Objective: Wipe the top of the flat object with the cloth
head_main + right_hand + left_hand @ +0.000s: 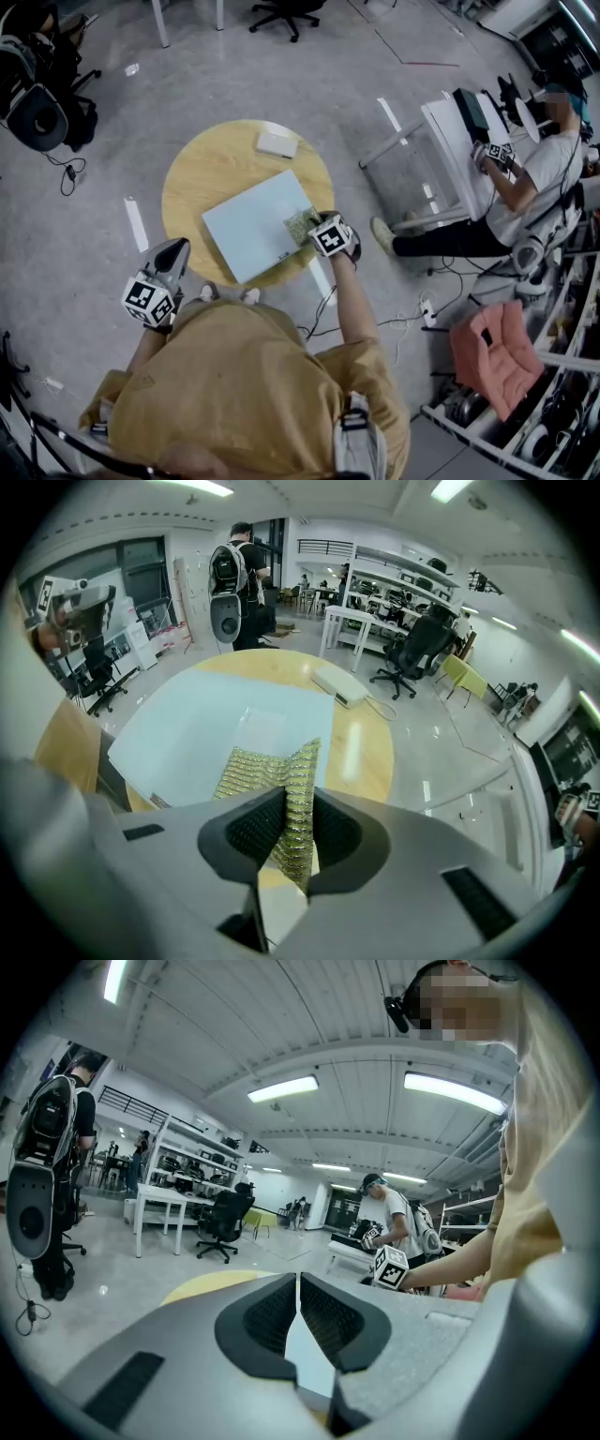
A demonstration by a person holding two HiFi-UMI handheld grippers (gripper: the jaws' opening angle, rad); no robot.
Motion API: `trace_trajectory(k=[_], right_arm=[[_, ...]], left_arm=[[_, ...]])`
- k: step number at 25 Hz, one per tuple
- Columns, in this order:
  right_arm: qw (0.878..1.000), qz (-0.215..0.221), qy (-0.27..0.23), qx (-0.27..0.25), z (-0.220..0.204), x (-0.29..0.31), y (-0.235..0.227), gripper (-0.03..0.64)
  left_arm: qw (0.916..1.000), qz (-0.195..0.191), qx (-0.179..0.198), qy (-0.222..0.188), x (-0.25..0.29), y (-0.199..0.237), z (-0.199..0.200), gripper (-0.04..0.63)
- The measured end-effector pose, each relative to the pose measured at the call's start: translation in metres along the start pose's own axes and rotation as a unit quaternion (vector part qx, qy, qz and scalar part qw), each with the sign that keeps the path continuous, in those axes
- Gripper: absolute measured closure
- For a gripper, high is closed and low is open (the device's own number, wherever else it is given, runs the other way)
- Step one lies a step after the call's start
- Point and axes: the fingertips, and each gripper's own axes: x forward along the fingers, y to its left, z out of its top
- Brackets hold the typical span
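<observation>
Cloth (277, 778) in right tongs (298, 797) on flat object (183, 728), white box (339, 686) beyond

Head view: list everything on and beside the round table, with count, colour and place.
Table: one, yellow wood, centre.
Flat board: one, pale blue, on the table.
Cloth: one, yellow-green, on the board's right edge.
Box: one, white, table's far edge.
Cushion: one, pink, lower right.
Seated person: one, far right.
Left tool: one, grey, shut and empty, at the table's near-left edge.
Right tool: one, grey, shut on the cloth.
</observation>
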Motion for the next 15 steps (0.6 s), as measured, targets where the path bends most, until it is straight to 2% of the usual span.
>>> trace_trajectory(k=[11, 15], right_arm=[[0.998, -0.059, 0.003, 0.010, -0.017, -0.016, -0.043, 0.552], [0.996, -0.081, -0.014, 0.031, -0.019, -0.030, -0.057, 0.552]], left_arm=[[1.0000, -0.007, 0.000, 0.006, 0.010, -0.005, -0.003, 0.580], [0.9999, -0.013, 0.002, 0.007, 0.013, -0.006, -0.002, 0.580]])
